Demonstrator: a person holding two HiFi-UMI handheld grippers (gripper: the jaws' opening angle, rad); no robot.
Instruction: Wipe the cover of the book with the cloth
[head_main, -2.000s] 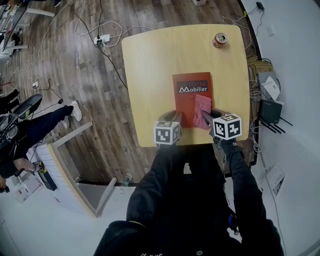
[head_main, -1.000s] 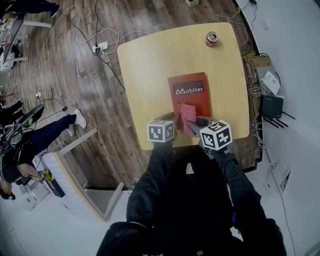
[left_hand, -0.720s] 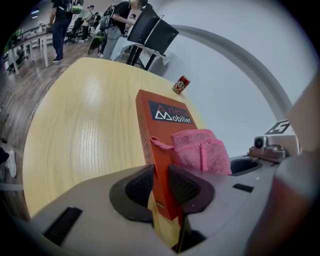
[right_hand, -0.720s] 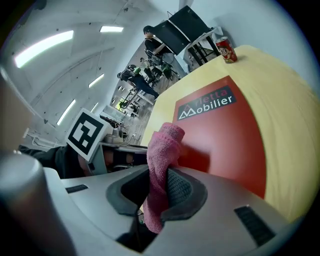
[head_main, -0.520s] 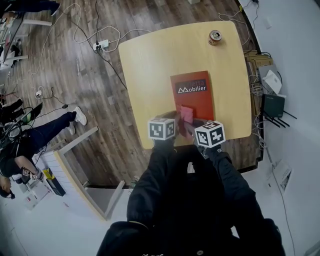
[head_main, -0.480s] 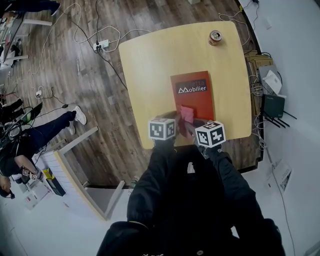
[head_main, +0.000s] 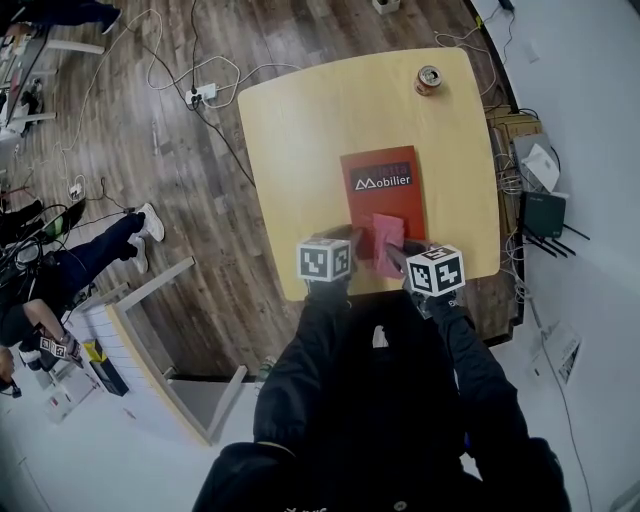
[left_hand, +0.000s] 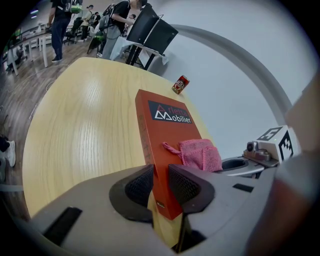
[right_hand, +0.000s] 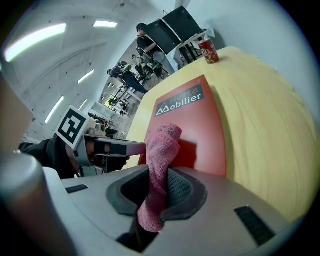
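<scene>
Book (head_main: 380, 200), red and rectangular, lies long axis near-to-far, title far. My left gripper (left_hand: 160, 181) clamps its near edge; my right gripper (right_hand: 161, 187) clamps a pink fabric cloth (right_hand: 161, 150) on its cover.

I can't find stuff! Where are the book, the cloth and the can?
book (head_main: 382, 183), head view, on the title band of its cover.
cloth (head_main: 387, 240), head view, on its middle.
can (head_main: 429, 79), head view, on its top.
</scene>
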